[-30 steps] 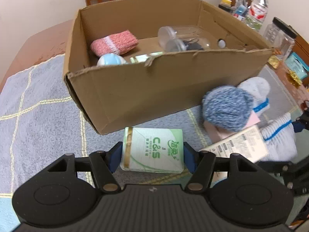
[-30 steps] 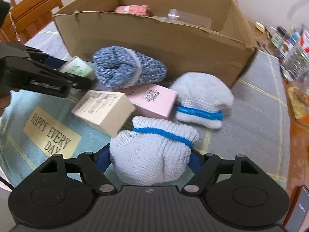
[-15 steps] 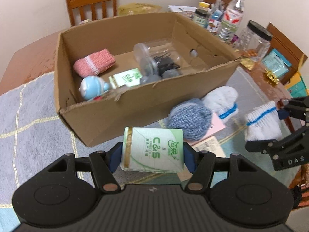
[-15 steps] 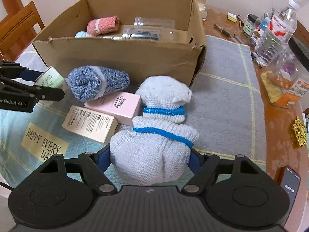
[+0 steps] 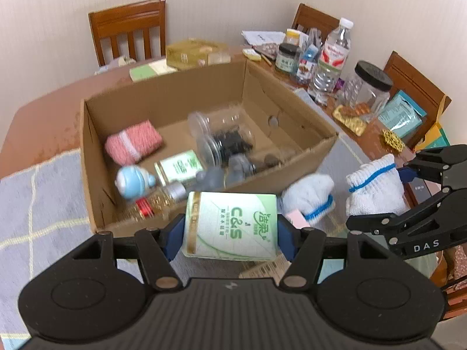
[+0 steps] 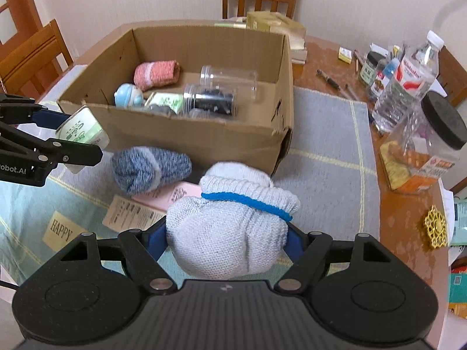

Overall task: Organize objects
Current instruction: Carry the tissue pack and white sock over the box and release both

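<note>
Both grippers risen; left (image 5: 230, 230) jaws grip tissue pack (image 5: 232, 229), right (image 6: 226, 239) sock bundle (image 6: 227, 233).

Cardboard box (image 5: 294, 160) – matt brown corrugated, edges rough and torn. Inside it: clear glossy plastic jars (image 5: 221, 137), a pink knit roll (image 5: 132, 141), a glossy blue-white plastic toy (image 5: 132, 180). Just in front of the box: tissue pack (image 5: 232, 229) in shiny plastic film, white knit sock bundle (image 6: 224, 233) – coarse cloth, blue-grey fuzzy knit roll (image 6: 151, 169), pink matt paper carton (image 6: 172, 197). Under the box, woven cloth mat (image 6: 324, 157) on glossy wooden table (image 6: 327, 58). Grippers: matt black plastic.
</note>
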Demonstrator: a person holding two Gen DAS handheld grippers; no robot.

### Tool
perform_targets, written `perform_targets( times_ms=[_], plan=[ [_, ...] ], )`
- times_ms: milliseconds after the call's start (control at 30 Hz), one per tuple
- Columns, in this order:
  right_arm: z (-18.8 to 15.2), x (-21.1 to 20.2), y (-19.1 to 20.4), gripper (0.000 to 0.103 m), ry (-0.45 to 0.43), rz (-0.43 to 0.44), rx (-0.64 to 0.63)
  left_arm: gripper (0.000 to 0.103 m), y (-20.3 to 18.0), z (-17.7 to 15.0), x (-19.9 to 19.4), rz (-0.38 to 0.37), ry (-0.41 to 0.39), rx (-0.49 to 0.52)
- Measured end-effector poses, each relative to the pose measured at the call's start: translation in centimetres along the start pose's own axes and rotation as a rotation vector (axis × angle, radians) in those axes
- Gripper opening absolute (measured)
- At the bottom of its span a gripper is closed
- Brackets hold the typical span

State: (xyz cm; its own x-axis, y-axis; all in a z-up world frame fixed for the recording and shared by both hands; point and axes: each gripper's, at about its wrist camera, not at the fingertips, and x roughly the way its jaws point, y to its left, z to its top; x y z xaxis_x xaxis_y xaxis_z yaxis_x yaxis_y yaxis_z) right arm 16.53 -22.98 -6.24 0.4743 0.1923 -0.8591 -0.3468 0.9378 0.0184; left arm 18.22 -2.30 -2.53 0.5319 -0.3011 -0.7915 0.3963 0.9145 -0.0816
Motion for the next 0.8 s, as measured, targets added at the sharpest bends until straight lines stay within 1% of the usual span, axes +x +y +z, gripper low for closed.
perform_targets(
  times_ms=[267,433,600,800],
  plan=[
    [3.2,-1.2,-0.1,0.081,-0.077,0.012,-0.028,0.064,1.3,3.4,-0.4,0.03,-0.058,-0.003],
    [5.8,-1.3,0.1,0.081,-0.121,0.012,-0.069,0.064,2.7,6.0,0.6,0.063,-0.081,0.002],
    [8.2,-0.4,0.2,0.081,-0.136,0.011,-0.096,0.064,3.9,8.0,2.1,0.086,-0.09,0.003],
    [10.7,1.3,0.2,0.081,-0.134,0.012,-0.121,0.064,5.2,10.0,3.9,0.107,-0.098,0.006]
  ],
)
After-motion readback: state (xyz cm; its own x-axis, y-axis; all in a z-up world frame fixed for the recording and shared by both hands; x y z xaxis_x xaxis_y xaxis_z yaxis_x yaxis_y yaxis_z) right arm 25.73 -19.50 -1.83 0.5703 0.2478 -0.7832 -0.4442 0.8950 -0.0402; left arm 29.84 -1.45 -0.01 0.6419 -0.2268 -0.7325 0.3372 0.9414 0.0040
